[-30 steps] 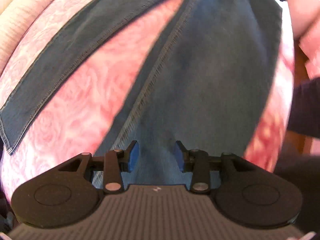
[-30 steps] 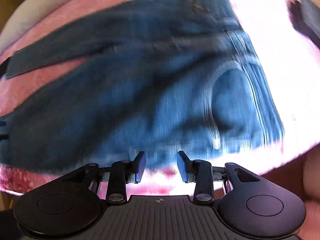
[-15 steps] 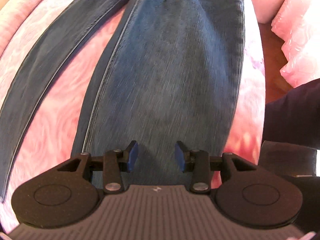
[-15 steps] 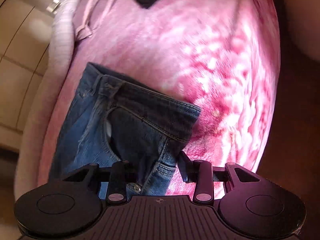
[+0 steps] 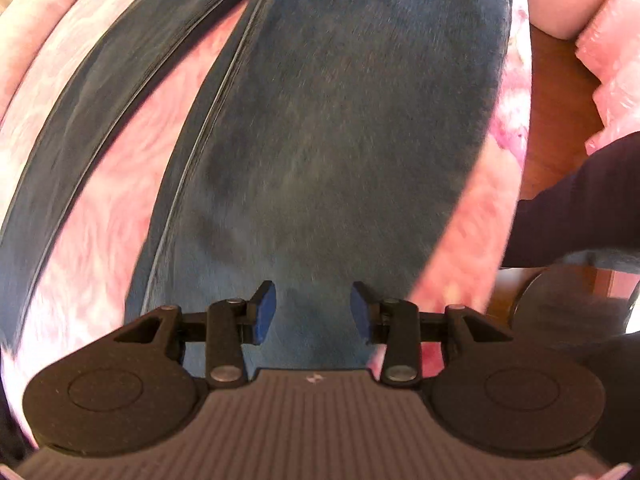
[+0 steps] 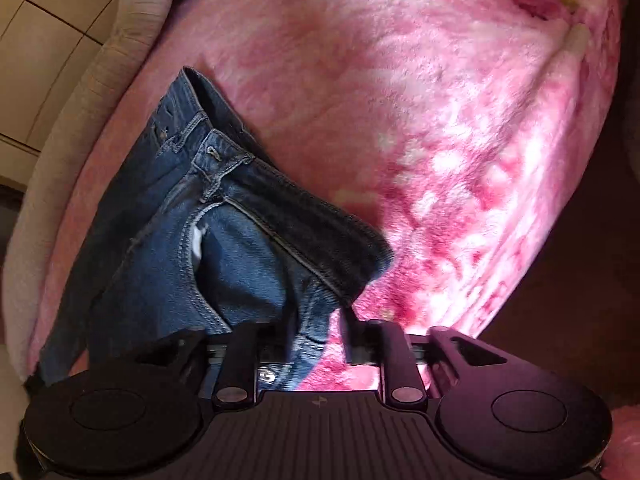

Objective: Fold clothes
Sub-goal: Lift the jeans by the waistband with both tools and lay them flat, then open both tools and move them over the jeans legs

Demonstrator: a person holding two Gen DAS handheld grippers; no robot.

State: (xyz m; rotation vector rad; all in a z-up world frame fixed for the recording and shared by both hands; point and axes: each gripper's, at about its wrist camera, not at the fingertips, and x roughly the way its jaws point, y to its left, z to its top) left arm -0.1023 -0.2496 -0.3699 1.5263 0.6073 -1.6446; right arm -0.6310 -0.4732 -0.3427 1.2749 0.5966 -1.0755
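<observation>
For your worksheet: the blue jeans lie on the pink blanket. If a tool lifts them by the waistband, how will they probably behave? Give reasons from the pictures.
The jeans will probably sag and trail: the waistband already slumps in folds. They look fairly heavy for cloth, judging by the thick seams. They may drag rather than slide, since the pink blanket looks fuzzy.
</observation>
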